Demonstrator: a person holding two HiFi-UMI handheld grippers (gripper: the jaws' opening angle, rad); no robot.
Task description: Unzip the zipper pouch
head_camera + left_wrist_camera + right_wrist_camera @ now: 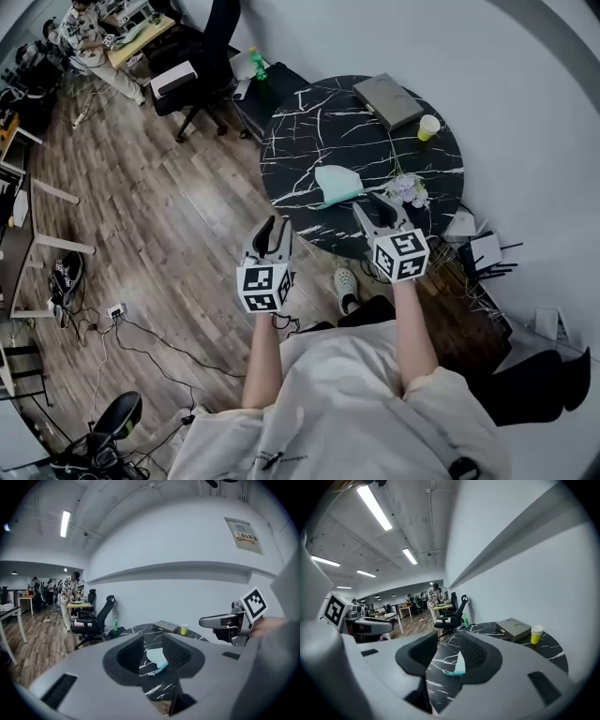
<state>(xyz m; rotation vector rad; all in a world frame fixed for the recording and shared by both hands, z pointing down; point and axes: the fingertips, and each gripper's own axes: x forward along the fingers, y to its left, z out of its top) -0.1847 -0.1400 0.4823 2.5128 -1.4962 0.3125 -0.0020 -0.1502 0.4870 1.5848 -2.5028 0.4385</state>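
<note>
Head view, looking steeply down. We show the pouch [337,185], pale green, lying flat on the black marbled table [309,122] toward its near edge, with nothing touching it. The left gripper [272,225] hangs over the floor, short of the table's rim. The right gripper [373,208] is above the near rim, near the pouch but apart from it.

Left gripper view and right gripper view: we find each pair of jaws standing apart, with only the distant table top and pouch seen through the gap. Both grippers therefore hold nothing.

A grey box [387,100] and a yellow cup [428,127] stand at the far side, well apart from the pouch.

We judge the task as not yet begun: no grip is made on the pouch's body or on its zipper pull. We cannot tell from any view where the pull sits, or whether the zipper is fully closed, as both are too small to make out. What remains, in our judgement, is everything: reach the pouch, steady one end, catch the pull, and draw it along the zipper.
</note>
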